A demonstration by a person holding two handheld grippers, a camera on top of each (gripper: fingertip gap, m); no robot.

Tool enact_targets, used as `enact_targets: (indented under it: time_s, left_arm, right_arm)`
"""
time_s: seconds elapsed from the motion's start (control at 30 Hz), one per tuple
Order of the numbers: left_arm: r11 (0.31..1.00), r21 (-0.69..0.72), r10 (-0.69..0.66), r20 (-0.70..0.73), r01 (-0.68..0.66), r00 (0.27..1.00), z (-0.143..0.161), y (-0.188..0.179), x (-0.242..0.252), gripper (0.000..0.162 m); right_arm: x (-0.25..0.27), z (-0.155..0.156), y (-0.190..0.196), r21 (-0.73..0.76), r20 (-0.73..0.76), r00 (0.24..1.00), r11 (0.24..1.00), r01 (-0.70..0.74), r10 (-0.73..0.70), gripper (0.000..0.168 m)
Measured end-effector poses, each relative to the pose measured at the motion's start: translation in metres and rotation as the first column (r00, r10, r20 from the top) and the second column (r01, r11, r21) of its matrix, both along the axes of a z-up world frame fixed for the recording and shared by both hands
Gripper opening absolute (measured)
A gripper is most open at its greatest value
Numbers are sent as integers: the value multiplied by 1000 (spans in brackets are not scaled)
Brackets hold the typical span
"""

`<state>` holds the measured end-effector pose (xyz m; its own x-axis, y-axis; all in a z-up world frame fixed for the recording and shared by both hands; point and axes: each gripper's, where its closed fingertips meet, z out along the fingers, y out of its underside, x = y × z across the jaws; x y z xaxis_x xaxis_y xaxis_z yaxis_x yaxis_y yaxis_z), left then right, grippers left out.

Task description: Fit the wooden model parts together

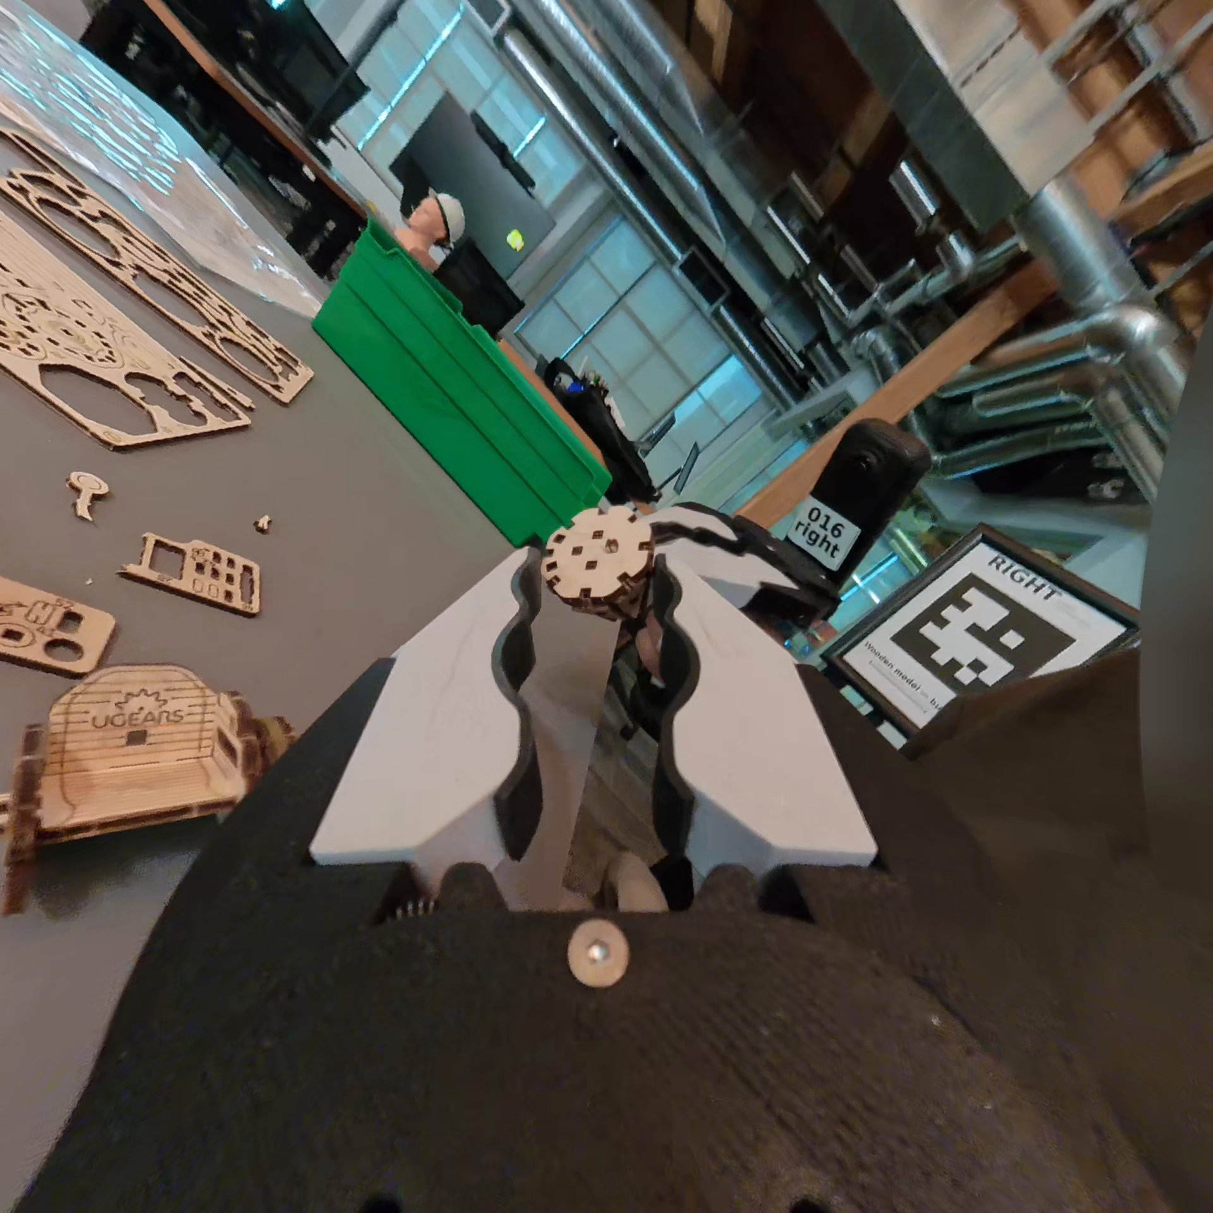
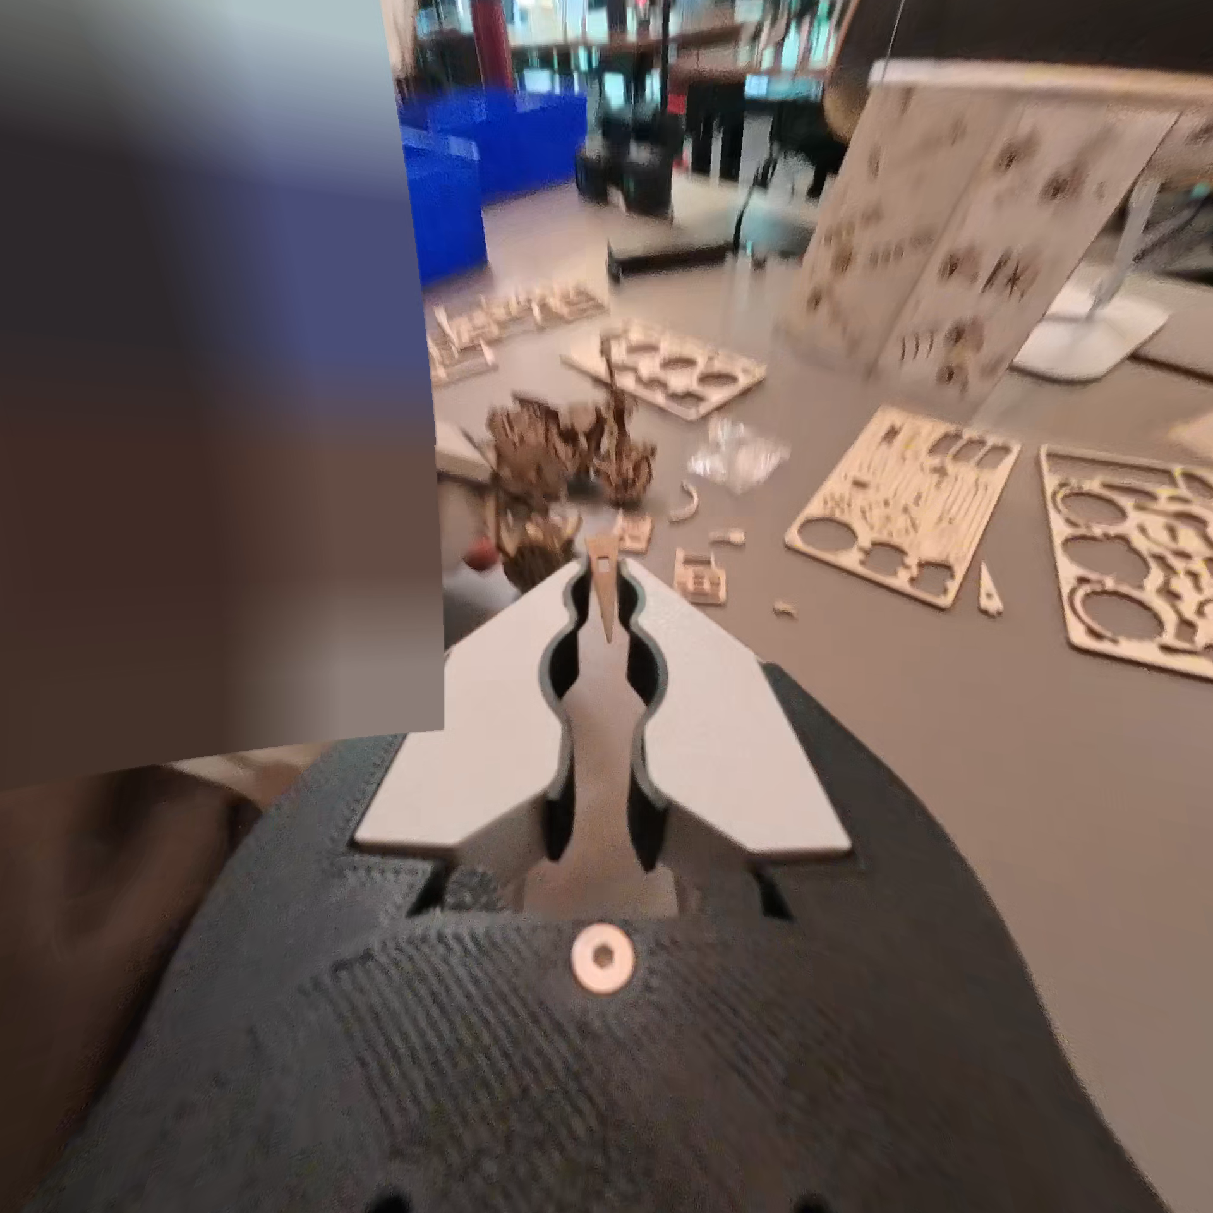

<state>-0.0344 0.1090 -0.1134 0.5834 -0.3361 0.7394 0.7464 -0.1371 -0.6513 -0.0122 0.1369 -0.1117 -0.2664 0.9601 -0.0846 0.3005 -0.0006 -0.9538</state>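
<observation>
- Two wooden bits are in play: the left tool has its tips pinched on a round wooden drum with little square holes in its face, held up in the air above the bench.
- The right tool is nearly closed too, clamped on a thin pointed wooden sliver with a small square hole near its wide end; the point runs back between the fingers.
- From the left wrist view, the right tool's white fingers sit just behind the drum, close enough that I can't tell if they touch it.
- On the bench left of the drum: a small slotted panel, a tiny hook-shaped piece, and a half-built wooden seat-like assembly nearer the camera.
- Further left are punched-out plywood sheets lying flat.
- A green bin stands at the bench's far edge, and a framed marker card is off to the right.
- The right wrist view is pretty blurry, but you can make out a dark brown built-up model just past the sliver, a crinkled clear bag, more parts sheets to the right, and an instruction sheet propped upright behind them.
</observation>
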Motion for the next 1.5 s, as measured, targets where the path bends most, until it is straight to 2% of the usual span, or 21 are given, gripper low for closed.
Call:
enact_targets:
  time_s: [0.03,0.17,0.53,0.87,1.03,1.23,1.5]
  left_arm:
    - [1000,6,4,9,-4,1000,1,1,2,32]
    - [1000,-8,-7,-13,7,1000,-2,6,14,32]
    - [999,-30,20,-97,-23,995,-6,10,18,32]
    - [1000,-21,16,-72,-17,997,-5,10,19,32]
    - [999,-19,-28,-49,28,998,-5,9,25,42]
    - [998,-23,-59,13,60,998,-5,9,28,50]
    - [998,-23,-59,75,61,995,-7,7,23,53]
  right_arm:
    - [-1,7,-5,-34,-27,1000,999,-11,10,5]
    - [-1,16,-20,-144,-75,995,987,-70,59,5]
    - [-2,6,-24,-97,-38,996,991,-90,87,5]
    - [-3,5,-24,-119,-42,996,989,-87,82,5]
    - [-2,3,-23,-109,-36,996,990,-89,86,5]
    - [-1,0,-23,-39,-24,997,996,-80,79,5]
    - [-2,-7,-26,135,0,998,989,-59,60,5]
